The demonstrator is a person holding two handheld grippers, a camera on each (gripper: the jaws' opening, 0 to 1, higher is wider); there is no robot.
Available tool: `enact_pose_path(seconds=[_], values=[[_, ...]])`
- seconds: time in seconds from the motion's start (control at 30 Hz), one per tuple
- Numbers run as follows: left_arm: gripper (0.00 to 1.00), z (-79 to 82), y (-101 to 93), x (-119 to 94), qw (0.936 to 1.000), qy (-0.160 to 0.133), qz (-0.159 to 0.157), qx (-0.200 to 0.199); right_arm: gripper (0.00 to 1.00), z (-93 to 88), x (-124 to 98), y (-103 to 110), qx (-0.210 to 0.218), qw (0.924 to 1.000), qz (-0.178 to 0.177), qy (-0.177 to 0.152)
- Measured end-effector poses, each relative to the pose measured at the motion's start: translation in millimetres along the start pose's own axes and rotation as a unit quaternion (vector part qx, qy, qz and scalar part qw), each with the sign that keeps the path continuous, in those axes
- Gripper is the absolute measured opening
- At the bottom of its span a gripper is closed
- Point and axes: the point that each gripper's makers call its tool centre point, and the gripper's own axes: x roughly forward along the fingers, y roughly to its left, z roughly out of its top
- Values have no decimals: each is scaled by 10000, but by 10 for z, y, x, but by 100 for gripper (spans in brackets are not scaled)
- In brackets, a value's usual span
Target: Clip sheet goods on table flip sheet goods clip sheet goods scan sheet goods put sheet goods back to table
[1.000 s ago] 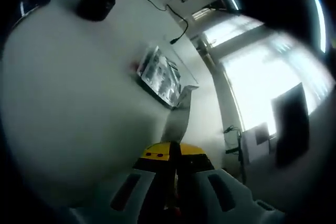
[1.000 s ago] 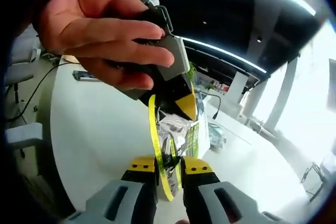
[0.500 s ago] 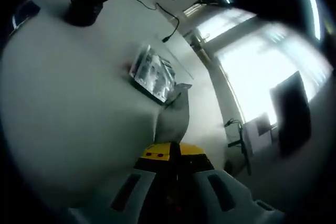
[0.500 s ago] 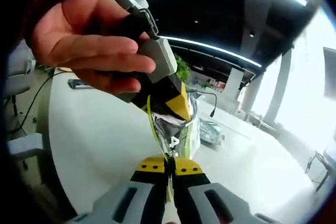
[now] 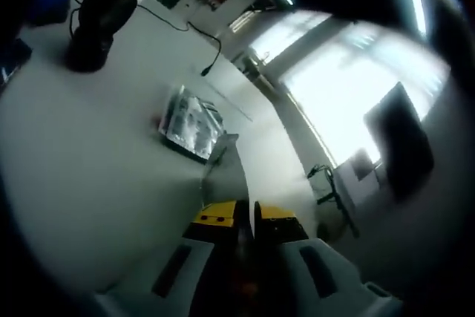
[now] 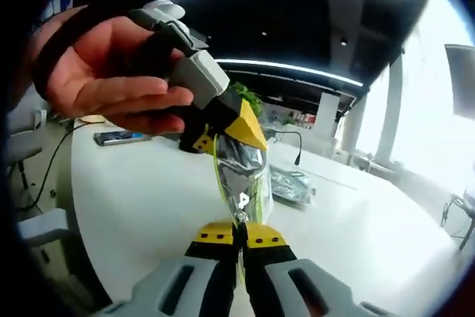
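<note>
A silver and green foil packet (image 6: pixel 241 176) hangs in the air between both grippers. My right gripper (image 6: pixel 239 232) is shut on its lower edge. A person's hand (image 6: pixel 104 79) holds my left gripper (image 6: pixel 239 133), whose yellow tips pinch the packet's top edge. In the left gripper view my left gripper (image 5: pixel 247 214) has the packet (image 5: pixel 223 167) edge-on between its jaws, which stand nearly together. A second silvery packet (image 5: pixel 189 120) lies flat on the white table (image 5: pixel 89 161), and it also appears as the flat packet (image 6: pixel 288 183) beyond the held one.
A black round object (image 5: pixel 96 20) with a cable (image 5: pixel 199 31) stands at the table's far end. A phone (image 6: pixel 121 137) lies on the table (image 6: pixel 133 206) to the left. A green plant (image 6: pixel 249 98) and clutter sit behind, with bright windows (image 5: pixel 349 72) to the right.
My right gripper's jaws, open around the packet's lower edge a second ago, have shut on it. The hand with the left gripper has shifted left and up in the right gripper view.
</note>
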Motion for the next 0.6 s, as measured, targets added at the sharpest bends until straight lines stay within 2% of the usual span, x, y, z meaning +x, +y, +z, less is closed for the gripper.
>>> enact_pose_path(seconds=[0.1, 0.27, 0.37, 0.6], values=[[1, 96, -14, -52, 9995, -249, -107, 184, 0, -2, -8, -35, 108, 9999, 9, -47], [1, 153, 6, -158, 9988, -382, -167, 259, 0, 18, -13, -116, 279, 9996, -48, -72], [1, 165, 29, -193, 9976, -476, -227, 439, 0, 15, -2, -139, 411, 9991, -42, -85], [1, 118, 161, -185, 9965, -424, -174, 703, 0, 12, -21, -215, 492, 9986, -177, -121]])
